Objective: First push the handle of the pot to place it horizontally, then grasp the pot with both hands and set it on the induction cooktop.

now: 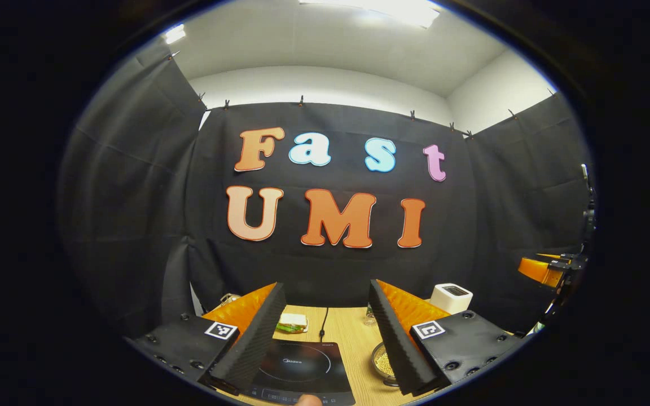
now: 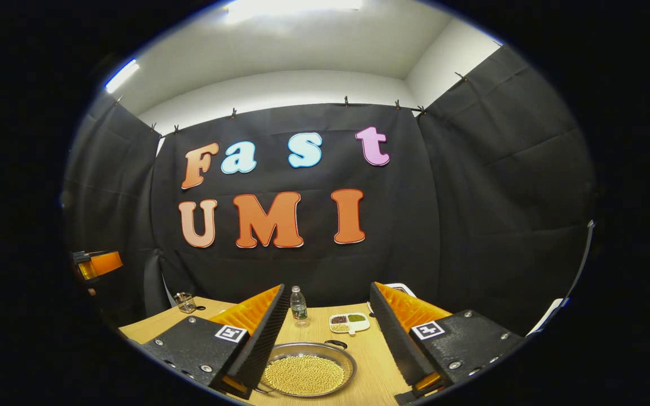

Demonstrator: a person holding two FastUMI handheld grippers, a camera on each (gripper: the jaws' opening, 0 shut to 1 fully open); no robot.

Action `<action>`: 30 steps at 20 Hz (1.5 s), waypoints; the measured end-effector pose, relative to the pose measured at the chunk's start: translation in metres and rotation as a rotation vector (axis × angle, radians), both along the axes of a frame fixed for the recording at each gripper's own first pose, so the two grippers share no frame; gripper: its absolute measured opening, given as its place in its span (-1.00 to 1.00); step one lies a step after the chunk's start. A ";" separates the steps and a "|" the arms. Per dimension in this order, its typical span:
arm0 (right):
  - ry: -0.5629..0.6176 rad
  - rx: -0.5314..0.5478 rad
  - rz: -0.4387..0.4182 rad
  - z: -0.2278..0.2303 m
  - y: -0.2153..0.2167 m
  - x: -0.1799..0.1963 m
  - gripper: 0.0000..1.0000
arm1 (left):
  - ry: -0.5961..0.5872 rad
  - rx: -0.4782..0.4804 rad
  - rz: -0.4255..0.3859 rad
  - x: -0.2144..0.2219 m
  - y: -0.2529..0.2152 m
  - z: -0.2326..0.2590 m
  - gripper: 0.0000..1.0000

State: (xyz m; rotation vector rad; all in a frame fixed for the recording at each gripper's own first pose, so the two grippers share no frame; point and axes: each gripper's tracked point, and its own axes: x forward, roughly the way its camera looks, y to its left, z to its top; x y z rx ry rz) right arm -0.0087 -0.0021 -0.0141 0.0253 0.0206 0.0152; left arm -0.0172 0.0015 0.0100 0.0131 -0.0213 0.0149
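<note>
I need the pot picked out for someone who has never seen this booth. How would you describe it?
Start at the wooden table before the black cloth wall. Near its front, between the right hand-held gripper's open fingers, sits the pot: a shallow round metal pan. Unlike the water bottle and small divided dish behind it, it is filled with yellow beans.

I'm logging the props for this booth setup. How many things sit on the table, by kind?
Cookware: 2, the cooktop and the pot of beans.
Food and drink: 3, the sandwich, the bottle and the divided dish.
Appliances: 1, the white box.
Glassware: 1, the glass.
Total: 7
</note>
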 end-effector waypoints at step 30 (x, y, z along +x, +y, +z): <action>0.269 -0.037 0.063 -0.155 0.025 -0.017 -1.00 | 0.066 -0.044 0.054 0.007 0.043 -0.036 0.94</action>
